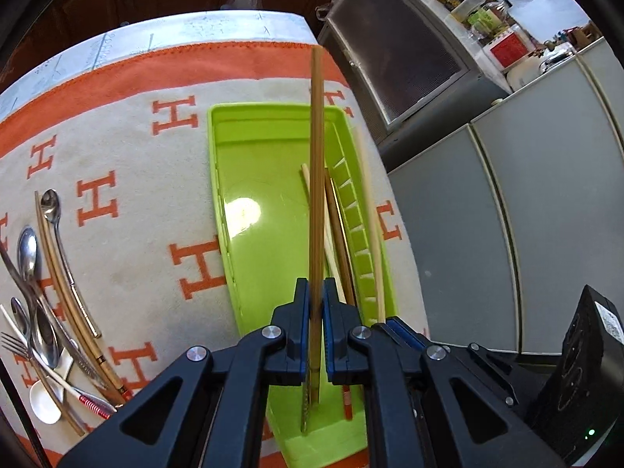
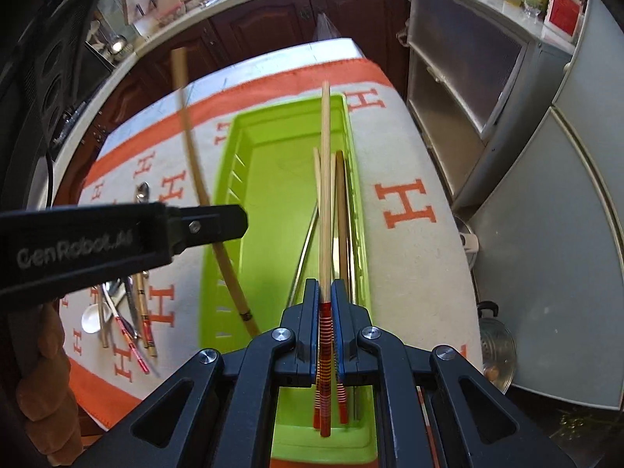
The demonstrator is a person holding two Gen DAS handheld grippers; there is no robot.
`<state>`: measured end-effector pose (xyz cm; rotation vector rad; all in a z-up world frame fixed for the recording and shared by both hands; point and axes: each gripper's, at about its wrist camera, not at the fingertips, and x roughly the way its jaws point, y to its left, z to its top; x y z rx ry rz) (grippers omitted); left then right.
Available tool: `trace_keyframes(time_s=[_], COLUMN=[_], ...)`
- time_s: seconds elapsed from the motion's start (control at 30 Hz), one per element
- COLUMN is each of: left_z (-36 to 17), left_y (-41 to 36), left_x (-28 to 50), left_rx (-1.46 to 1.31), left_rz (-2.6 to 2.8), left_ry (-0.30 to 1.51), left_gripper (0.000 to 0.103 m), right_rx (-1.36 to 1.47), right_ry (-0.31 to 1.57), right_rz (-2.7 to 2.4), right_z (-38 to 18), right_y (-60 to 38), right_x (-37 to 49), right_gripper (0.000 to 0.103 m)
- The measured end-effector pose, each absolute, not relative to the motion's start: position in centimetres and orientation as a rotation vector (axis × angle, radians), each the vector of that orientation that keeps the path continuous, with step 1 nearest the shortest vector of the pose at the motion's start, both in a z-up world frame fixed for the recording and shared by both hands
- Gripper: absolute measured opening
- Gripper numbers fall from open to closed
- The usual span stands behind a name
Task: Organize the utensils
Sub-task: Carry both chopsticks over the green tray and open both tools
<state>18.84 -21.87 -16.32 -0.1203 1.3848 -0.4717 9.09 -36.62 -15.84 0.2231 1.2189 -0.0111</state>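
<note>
Left hand-held gripper (image 1: 316,292) clamped on a brown bamboo chopstick (image 1: 316,163); right hand-held gripper (image 2: 327,292) clamped on a pale chopstick with red-banded end (image 2: 325,195). Both over the lime-green plastic tray (image 1: 234,179). Sticks judged light, stiff, smooth; grip near the thick end to limit pivoting.

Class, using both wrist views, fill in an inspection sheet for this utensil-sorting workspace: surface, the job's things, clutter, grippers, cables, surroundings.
Surface: table under a cream cloth with orange H letters and an orange border.
Job's things: green tray holding several chopsticks along its right side; loose pile of spoons, fork and chopsticks on the cloth left of the tray.
Clutter: nothing seen on the cloth besides the utensils.
Grippers: left gripper shut on a brown chopstick; right gripper shut on a pale chopstick with a red-striped end.
Cables: nothing seen.
Surroundings: dark wooden cabinets, grey cupboards, bottles on the counter.
</note>
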Motion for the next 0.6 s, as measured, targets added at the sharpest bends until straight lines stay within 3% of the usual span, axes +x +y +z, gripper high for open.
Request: trace_keyframes(time_s=[0.03, 0.13, 0.3, 0.43, 0.6], left_z=[-16.8, -17.6, -16.8, -15.6, -14.4], left_y=[-22.1, -22.4, -21.7, -20.4, -17.8], left_x=[19.0, 19.2, 18.4, 17.1, 14.3], left_rx=[-0.113, -0.097, -0.059, -0.034, 0.006], left_rz=[-0.471, -0.457, -0.456, -0.449, -0.418], left_ry=[1.398, 1.41, 1.364, 1.314, 1.248], left_gripper=[0.006, 0.024, 0.028, 0.044, 0.05], right_rx=[0.229, 0.274, 0.317, 0.328, 0.344], right_ry=[1.229, 1.25, 1.218, 1.208, 1.194], right_rz=[-0.014, -0.027, -0.036, -0.053, -0.051], right_z=[-16.5, -17.6, -17.3, -16.6, -15.6], right_y=[-36.1, -36.1, -36.9, -37.0, -36.6], right_x=[9.5, 10.1, 9.9, 9.4, 8.2], right_gripper=[0.007, 0.007, 0.007, 0.007, 0.007])
